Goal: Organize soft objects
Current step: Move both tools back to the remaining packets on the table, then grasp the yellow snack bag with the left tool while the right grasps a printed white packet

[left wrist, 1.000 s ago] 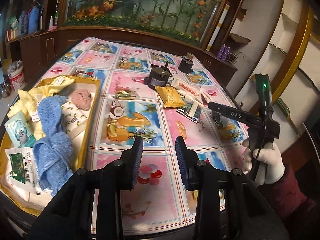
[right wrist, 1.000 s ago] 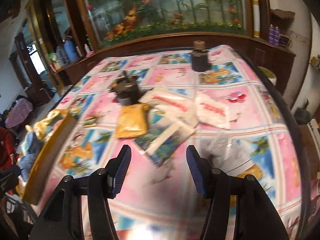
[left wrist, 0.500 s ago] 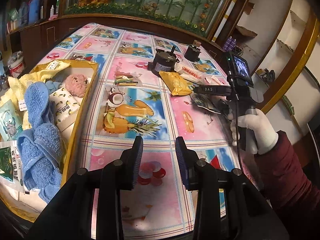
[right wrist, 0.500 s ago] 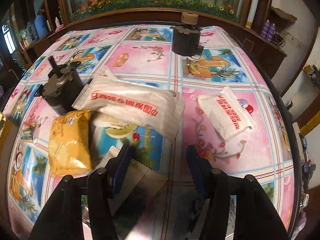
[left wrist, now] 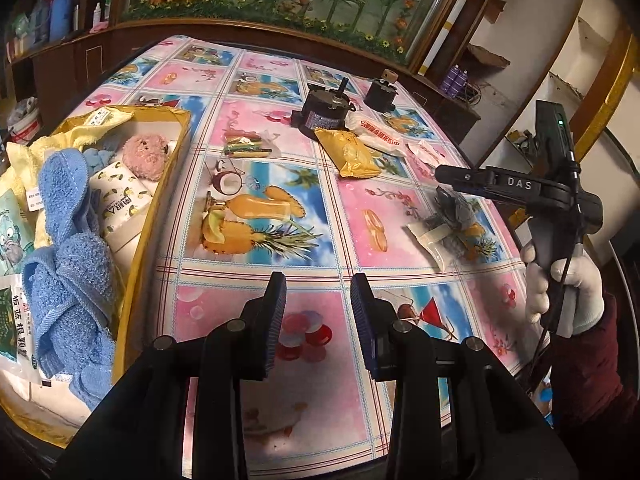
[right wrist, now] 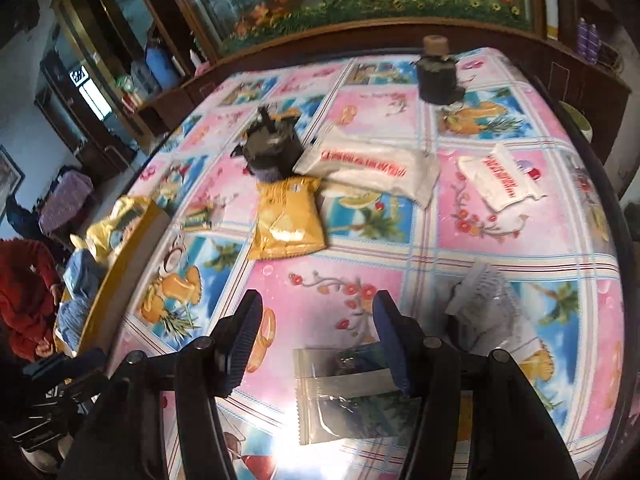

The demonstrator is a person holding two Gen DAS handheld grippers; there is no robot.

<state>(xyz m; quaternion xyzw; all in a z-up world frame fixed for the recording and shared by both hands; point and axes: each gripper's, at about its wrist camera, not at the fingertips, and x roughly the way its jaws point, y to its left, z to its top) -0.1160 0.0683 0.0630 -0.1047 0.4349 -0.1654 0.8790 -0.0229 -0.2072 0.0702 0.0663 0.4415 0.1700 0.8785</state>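
Soft packets, including a yellow packet [right wrist: 288, 220] and a dark foil sachet [right wrist: 352, 396], lie loose on the table [left wrist: 256, 312]. Right gripper [right wrist: 316, 340] fingers stand half open above the sachet, holding nothing. Left gripper [left wrist: 318, 320] fingers stand narrowly apart, empty, beside the yellow box [left wrist: 144, 236] of towels.

Both views bow strongly at the edges (fisheye lenses), with black vignetted corners. The left wrist view is sharp and evenly lit, colours saturated on the glossy tabletop [left wrist: 256, 184]. The right wrist view is softer, smeared by motion blur, and a white glare patch burns out the tabletop [right wrist: 280, 428] at lower centre. Cabinets at upper left sit in dim shadow.
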